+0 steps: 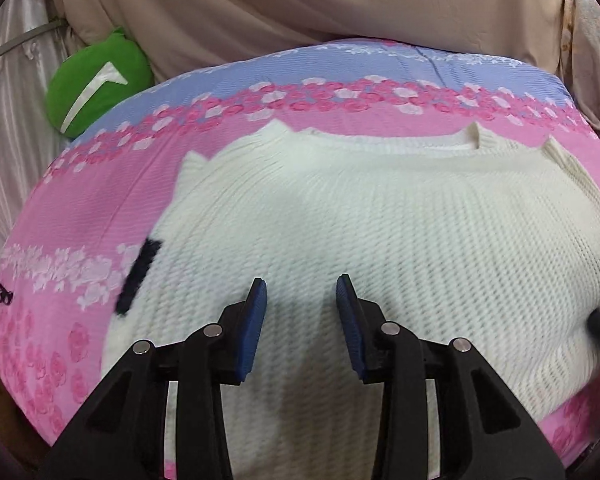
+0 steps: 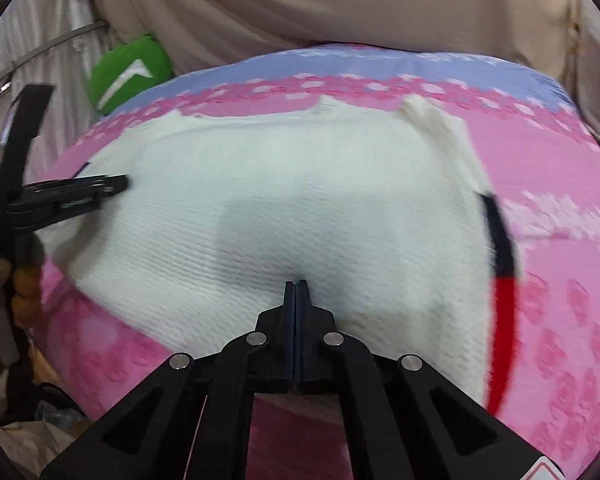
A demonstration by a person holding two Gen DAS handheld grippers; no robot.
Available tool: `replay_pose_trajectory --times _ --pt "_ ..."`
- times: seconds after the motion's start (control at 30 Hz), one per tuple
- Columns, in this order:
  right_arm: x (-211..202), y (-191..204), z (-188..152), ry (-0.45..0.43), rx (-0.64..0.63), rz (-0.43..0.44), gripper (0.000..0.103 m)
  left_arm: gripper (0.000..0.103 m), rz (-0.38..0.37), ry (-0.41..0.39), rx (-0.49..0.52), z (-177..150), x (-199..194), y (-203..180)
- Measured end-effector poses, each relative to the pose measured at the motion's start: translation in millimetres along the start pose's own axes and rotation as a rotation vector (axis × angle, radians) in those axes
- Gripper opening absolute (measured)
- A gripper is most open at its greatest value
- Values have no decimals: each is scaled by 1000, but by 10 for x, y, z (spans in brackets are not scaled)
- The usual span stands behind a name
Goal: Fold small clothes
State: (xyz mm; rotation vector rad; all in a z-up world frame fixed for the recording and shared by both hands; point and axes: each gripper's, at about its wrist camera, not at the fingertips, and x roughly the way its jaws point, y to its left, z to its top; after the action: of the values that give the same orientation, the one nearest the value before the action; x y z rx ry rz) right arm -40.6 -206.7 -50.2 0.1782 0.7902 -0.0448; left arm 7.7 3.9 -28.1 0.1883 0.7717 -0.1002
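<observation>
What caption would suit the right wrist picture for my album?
Right gripper, jaws shut, over a white knit sweater on a pink floral bedcover.

A cream sweater of chunky waffle-ribbed knit, matt and nubbly, lies ahead of and beneath the left gripper, whose matt black plastic arms carry shiny metal pins and blue pads with a fine grippy texture. Dark fuzzy trim edges the knit left of the fingers. Under it spreads a pink-and-lilac floral bedcover of ribbed, lightly quilted cloth. Beyond lie a plush green cushion and smooth beige fabric.
</observation>
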Motion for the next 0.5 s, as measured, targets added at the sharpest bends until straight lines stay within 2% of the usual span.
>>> replay_pose_trajectory --times 0.07,0.17,0.23,0.33,0.37,0.43,0.47,0.5 --pt "-124 -223 -69 -11 60 -53 0 36 4 3 -4 -57 -33 62" --pt "-264 -216 -48 -50 79 -117 0 36 14 12 -26 -108 -109 115" --pt "-356 -5 3 -92 44 -67 1 35 4 11 -54 -105 -182 138" --pt "-233 309 78 -89 -29 16 1 35 -6 22 -55 -130 -155 80" --pt "-128 413 67 -72 -58 22 1 35 -6 34 -55 -162 -109 61" --pt "51 447 0 -29 -98 -27 0 36 7 25 -44 -197 -105 70" --pt "94 348 -46 -17 -97 -52 0 36 4 29 -49 -206 -123 120" --pt "49 208 -69 -28 -65 -28 0 36 12 34 -62 -220 -142 210"
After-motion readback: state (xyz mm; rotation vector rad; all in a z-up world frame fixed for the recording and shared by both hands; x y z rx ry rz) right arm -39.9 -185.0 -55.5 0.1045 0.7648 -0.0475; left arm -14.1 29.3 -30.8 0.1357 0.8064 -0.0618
